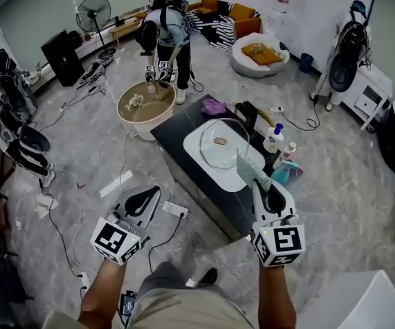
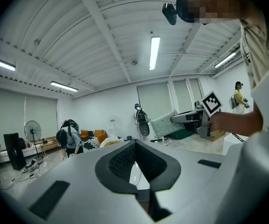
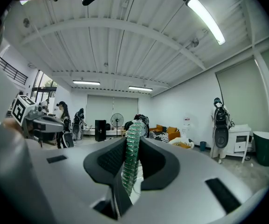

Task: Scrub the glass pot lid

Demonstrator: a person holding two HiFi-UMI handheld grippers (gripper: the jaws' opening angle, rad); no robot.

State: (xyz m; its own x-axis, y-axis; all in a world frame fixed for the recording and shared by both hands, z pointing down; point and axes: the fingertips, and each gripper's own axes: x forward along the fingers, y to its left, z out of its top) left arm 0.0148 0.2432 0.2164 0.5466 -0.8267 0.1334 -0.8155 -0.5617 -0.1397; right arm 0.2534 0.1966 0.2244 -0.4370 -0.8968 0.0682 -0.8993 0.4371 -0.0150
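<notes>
Looks like the approach step, with scrubbing not yet begun. Pinching a green mesh scrubber [image 1: 250, 168] edge-on in the right gripper [image 1: 265, 189], held up near the right corner of the dark low table [image 1: 207, 201], apparently short of the glass. Holding the left gripper [image 1: 144, 199] off the table's near left side, over bare floor, jaws only slightly spread and nothing between them. Glass pot lid [image 1: 221, 148] lying knob-up in a white basin [image 1: 196, 149] at the middle of the table. Next, probably: carrying the scrubber forward and down onto the glass, and perhaps steadying the lid's rim or knob with the left gripper to stop it sliding in the basin. Plenty of open room on the near and left sides for both approaches. Tighter on the right, with a soap bottle [image 1: 274, 137] and a teal item [image 1: 287, 173] crowding the table's right edge just beside the basin, and a purple rag [image 1: 214, 106] at the far end. Worth minding the basin's near end, close to the table's edge, plus the cables and white power strip [image 1: 174, 209] on the floor near the left gripper.
</notes>
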